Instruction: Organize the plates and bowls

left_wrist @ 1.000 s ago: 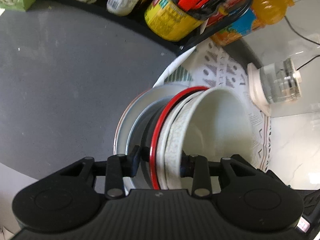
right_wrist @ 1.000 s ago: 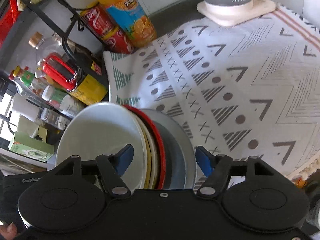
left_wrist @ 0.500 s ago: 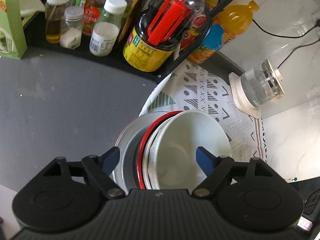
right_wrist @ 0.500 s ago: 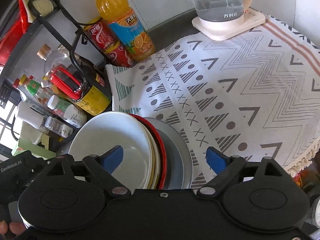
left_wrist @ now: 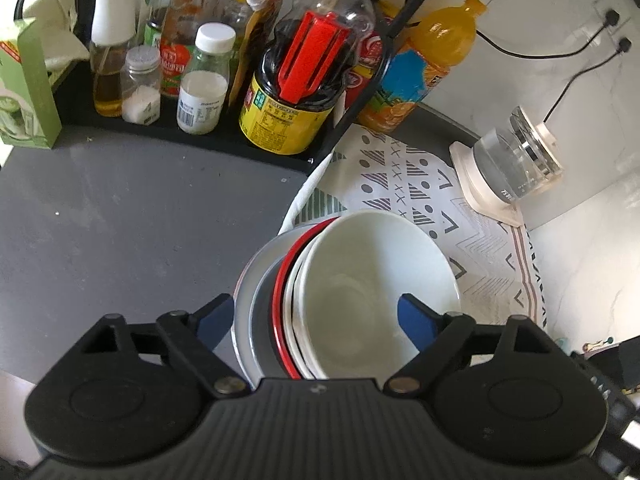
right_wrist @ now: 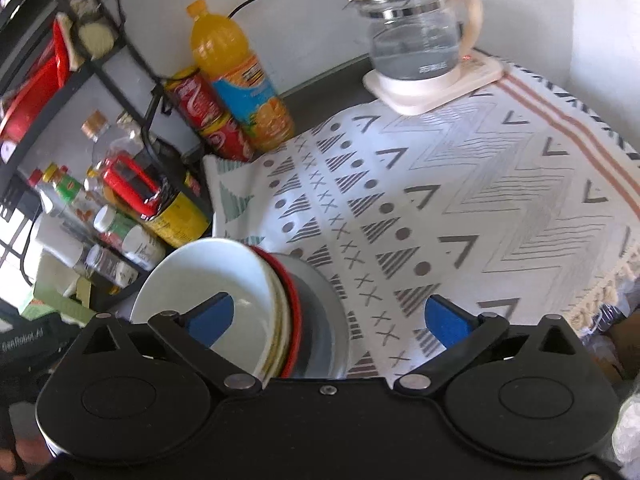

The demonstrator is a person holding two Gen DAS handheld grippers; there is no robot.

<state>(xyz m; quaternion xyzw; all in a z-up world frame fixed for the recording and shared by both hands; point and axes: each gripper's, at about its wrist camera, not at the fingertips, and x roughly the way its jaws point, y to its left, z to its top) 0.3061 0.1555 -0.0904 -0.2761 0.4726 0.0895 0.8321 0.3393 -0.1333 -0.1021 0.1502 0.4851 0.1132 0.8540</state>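
Counter [left_wrist: 120, 220], grey and wide, carries a patterned cloth [right_wrist: 460, 208] toward its back corner, where a glass kettle [right_wrist: 416, 40] stands. A black rack [left_wrist: 224, 136] of bottles lines the back edge, an orange juice bottle [left_wrist: 424, 76] beside it. The stack of plates and bowls [left_wrist: 360, 292] straddles the cloth's edge. A second ago the left claw [left_wrist: 316, 320] pinched the stack's rims; now it is released, like the right claw [right_wrist: 328, 320], both hanging above it.

Stack's [left_wrist: 288, 312] near rim behind left tongs [left_wrist: 316, 322].
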